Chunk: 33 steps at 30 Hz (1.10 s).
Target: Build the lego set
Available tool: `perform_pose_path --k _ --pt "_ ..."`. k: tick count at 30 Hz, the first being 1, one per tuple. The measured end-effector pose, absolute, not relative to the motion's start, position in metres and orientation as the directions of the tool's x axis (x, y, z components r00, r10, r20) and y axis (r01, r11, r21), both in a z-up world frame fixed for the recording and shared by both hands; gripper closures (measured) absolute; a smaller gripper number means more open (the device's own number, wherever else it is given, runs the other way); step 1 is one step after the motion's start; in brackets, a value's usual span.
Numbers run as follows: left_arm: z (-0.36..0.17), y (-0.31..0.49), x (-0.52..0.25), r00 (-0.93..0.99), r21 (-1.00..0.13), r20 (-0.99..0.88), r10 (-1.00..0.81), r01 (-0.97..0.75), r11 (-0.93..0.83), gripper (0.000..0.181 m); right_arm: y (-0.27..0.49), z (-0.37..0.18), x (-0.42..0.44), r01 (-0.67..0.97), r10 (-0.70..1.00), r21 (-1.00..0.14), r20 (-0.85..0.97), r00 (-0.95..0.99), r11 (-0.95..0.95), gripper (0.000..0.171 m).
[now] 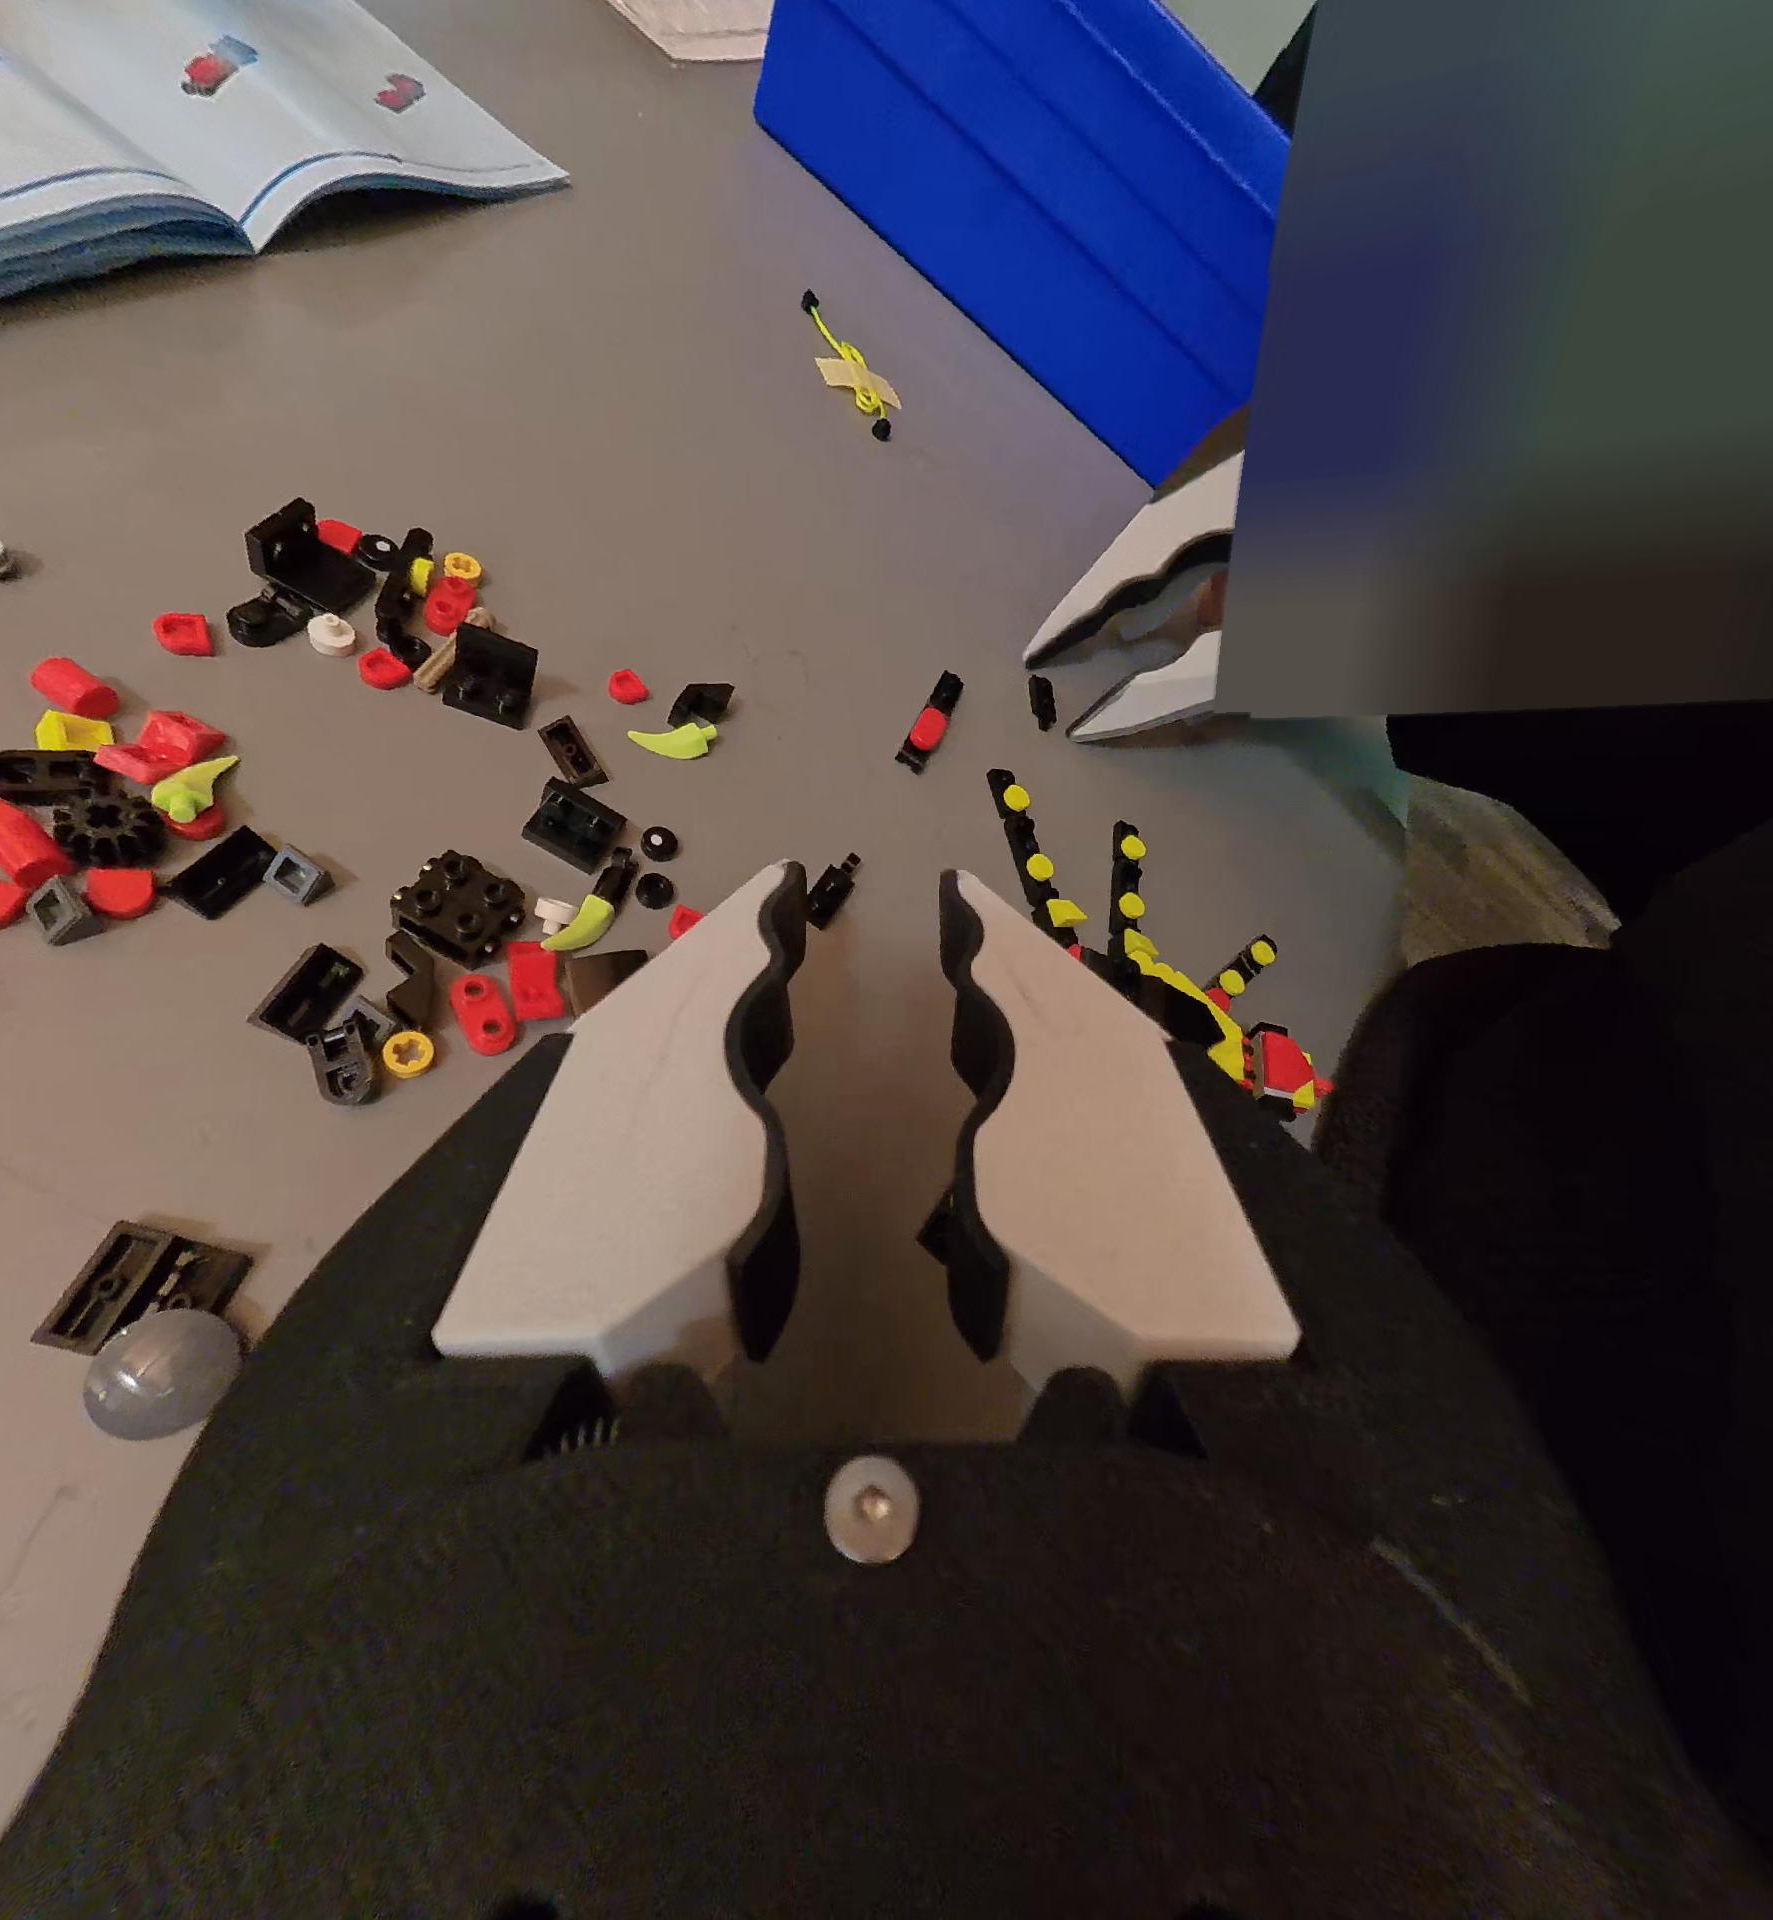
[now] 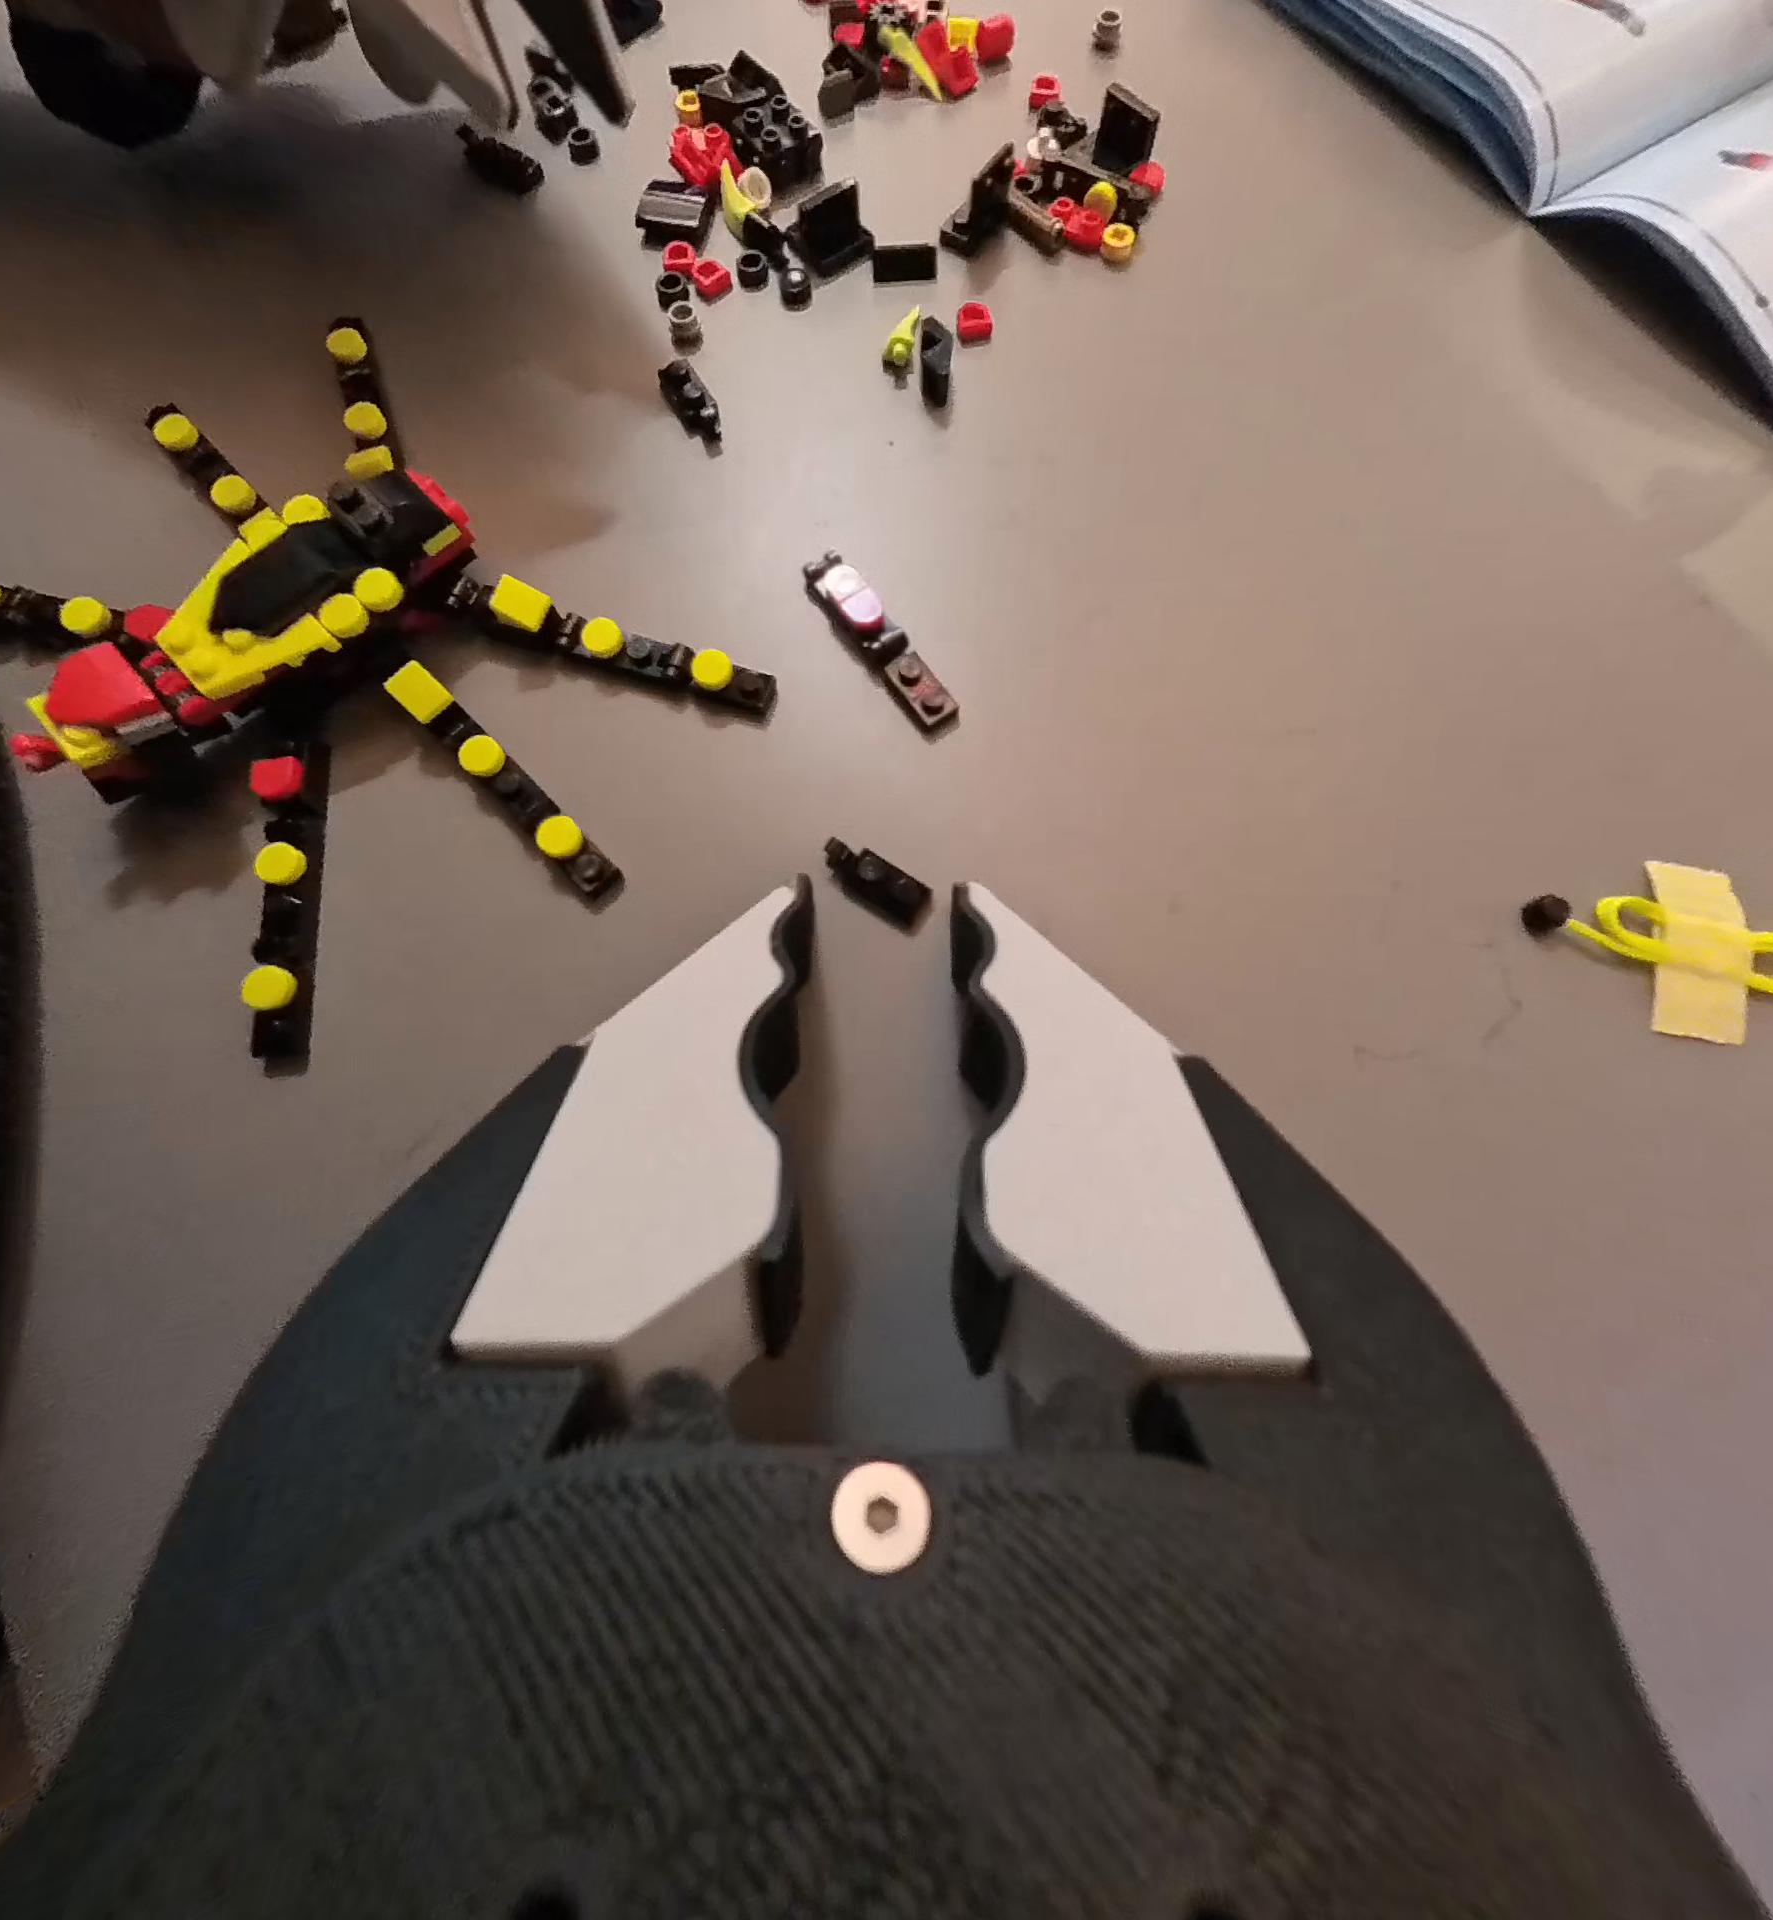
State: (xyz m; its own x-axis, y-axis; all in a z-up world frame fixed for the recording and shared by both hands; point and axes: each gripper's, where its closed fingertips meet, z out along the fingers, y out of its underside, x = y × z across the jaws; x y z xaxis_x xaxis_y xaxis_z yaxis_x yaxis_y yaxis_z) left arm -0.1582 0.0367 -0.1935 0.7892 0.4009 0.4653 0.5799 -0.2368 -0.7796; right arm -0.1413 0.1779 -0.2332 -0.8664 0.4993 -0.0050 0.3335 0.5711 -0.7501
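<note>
A partly built spider model [image 2: 269,613] in black, red and yellow lies on the grey table, left in the right wrist view; its legs show beside my left gripper's right finger [image 1: 1131,914]. My left gripper [image 1: 869,883] is open and empty, with a small black piece [image 1: 832,888] just past its tips. My right gripper [image 2: 882,896] is open and empty, a small black clip piece [image 2: 877,881] lying at its tips; it also shows far right in the left wrist view [image 1: 1053,686]. A black plate with a red tile [image 1: 929,722] lies between the grippers [image 2: 877,639].
Loose black, red, yellow and lime pieces lie scattered [image 1: 321,790] [image 2: 892,156]. An open instruction booklet [image 1: 186,135] [image 2: 1640,135] lies at the far side. A blue bin [image 1: 1017,208] stands beyond. A yellow string with tape [image 1: 856,369] [image 2: 1692,945] lies apart. A grey dome [image 1: 160,1371] sits near left. Tip to tip, the grippers are about 15 centimetres apart. Measured from the fingertips, the grey dome [image 1: 160,1371] is 12 centimetres or so from the left gripper and 25 centimetres from the right.
</note>
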Motion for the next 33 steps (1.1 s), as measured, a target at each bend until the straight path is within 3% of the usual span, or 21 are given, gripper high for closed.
perform_pose_path --k 4,9,13,21,27,33 --pt "-0.186 0.035 -0.161 0.768 -0.776 0.506 0.393 0.604 -0.181 0.157 0.172 -0.233 -0.136 0.300 0.468 -0.750 0.014 -0.884 0.590 0.164" --pt "-0.176 0.017 -0.175 0.661 -0.724 0.627 0.411 0.690 -0.005 0.159 0.171 -0.232 -0.139 0.270 0.446 -0.733 0.051 -0.894 0.625 0.165" --pt "-0.171 -0.005 -0.183 0.612 -0.722 0.640 0.464 0.686 0.092 0.159 0.154 -0.215 -0.144 0.232 0.420 -0.783 0.042 -0.906 0.577 0.171" --pt "-0.176 -0.021 -0.163 0.622 -0.746 0.588 0.517 0.665 0.049 0.159 0.134 -0.211 -0.154 0.172 0.368 -0.769 0.088 -0.925 0.616 0.168" --pt "-0.174 -0.032 -0.155 0.617 -0.751 0.585 0.527 0.657 0.064 0.159 0.132 -0.216 -0.158 0.304 0.390 -0.754 -0.069 -0.918 0.583 0.156" --pt "-0.175 -0.030 -0.153 0.613 -0.744 0.591 0.524 0.666 0.059 0.158 0.137 -0.230 -0.155 0.376 0.413 -0.692 -0.122 -0.902 0.616 0.165"
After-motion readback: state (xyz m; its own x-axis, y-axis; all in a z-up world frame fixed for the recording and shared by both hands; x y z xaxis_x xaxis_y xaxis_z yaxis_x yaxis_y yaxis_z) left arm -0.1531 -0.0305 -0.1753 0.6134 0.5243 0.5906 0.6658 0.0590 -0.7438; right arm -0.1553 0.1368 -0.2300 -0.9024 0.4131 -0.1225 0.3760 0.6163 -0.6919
